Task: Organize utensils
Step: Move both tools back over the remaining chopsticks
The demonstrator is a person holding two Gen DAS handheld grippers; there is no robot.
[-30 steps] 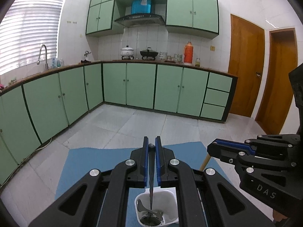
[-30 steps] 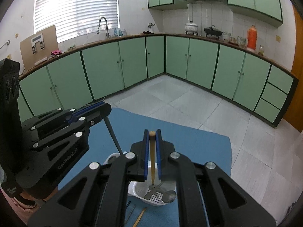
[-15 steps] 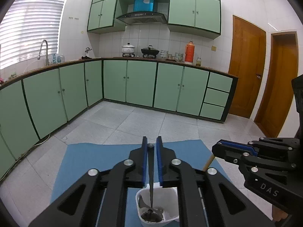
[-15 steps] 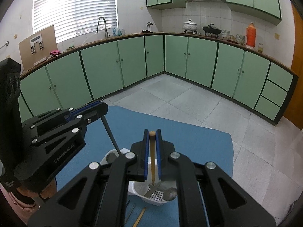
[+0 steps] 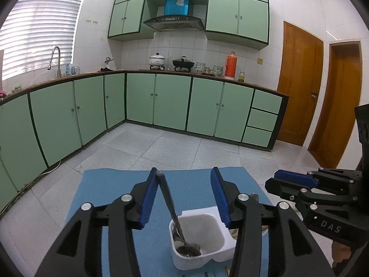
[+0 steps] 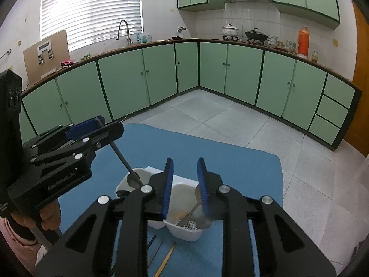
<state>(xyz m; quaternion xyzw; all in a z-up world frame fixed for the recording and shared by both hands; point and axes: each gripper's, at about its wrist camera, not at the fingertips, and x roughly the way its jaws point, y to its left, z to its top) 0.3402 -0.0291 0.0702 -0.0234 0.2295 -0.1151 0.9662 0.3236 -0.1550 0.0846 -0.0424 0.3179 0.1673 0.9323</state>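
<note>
Over a blue-covered desk (image 5: 110,196), two hand-held grippers are poised above a white utensil caddy (image 5: 203,256). The left gripper (image 5: 184,198) is seen with its jaws opening, half apart; a metal spoon (image 5: 171,210) leans against one pad, its bowl already resting in the caddy's near compartment, apparently being released there. The right gripper (image 6: 184,184) also has its jaws opening, narrowly, and a wooden-handled utensil (image 6: 196,206) lies loose in the perforated compartment beside one pad. Only the right wrist view shows loose chopsticks (image 6: 165,258) left on the desk.
</note>
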